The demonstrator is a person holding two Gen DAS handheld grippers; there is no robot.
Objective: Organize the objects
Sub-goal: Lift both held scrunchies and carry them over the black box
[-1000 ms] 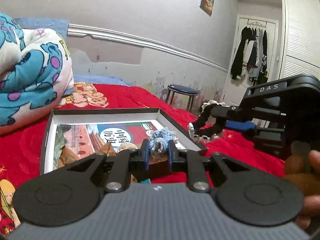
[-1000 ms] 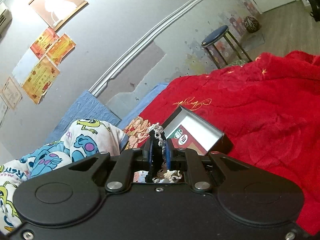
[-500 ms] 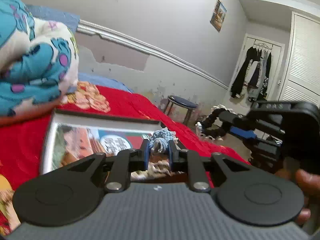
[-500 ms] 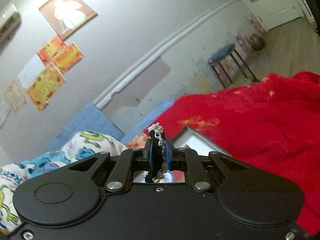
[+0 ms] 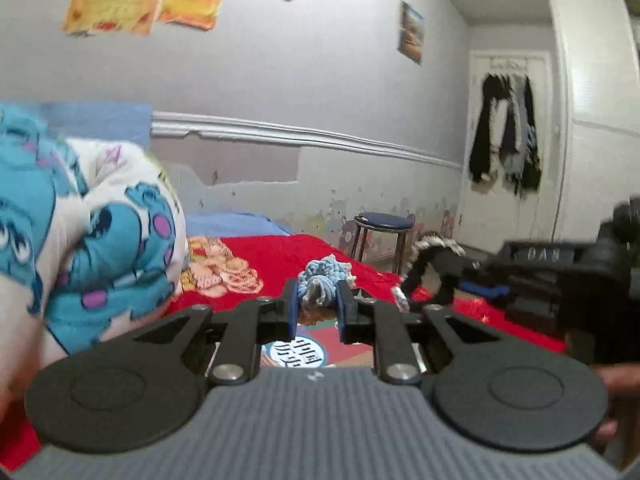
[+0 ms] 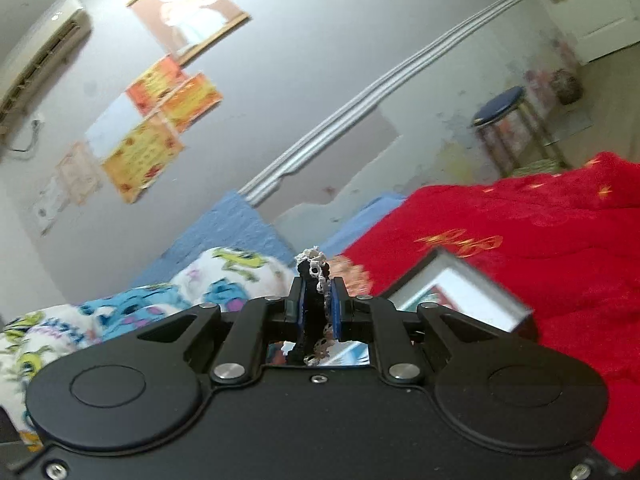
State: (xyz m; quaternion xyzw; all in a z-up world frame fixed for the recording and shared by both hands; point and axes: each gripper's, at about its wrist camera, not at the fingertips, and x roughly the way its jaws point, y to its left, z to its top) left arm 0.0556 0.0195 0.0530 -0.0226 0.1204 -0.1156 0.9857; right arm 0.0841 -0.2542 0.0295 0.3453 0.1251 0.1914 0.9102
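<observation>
Both tongs clamped: left gripper point(image 5: 317, 300) on blue scrunchie point(image 5: 325, 278), right gripper point(image 6: 316, 307) on black lace scrunchie point(image 6: 313, 300). We saw box point(image 6: 476, 280) at 3 o'clock of right tongs. Neither item deposited yet; both placements remained.

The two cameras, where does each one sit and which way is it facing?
Left wrist: on the left gripper, facing the wall and stool; it grips a blue scrunchie; right gripper and hand visible.
Right wrist: on the right gripper, tilted toward the posters; it grips a black scrunchie.
Shared: red blanket, box, stool.
</observation>
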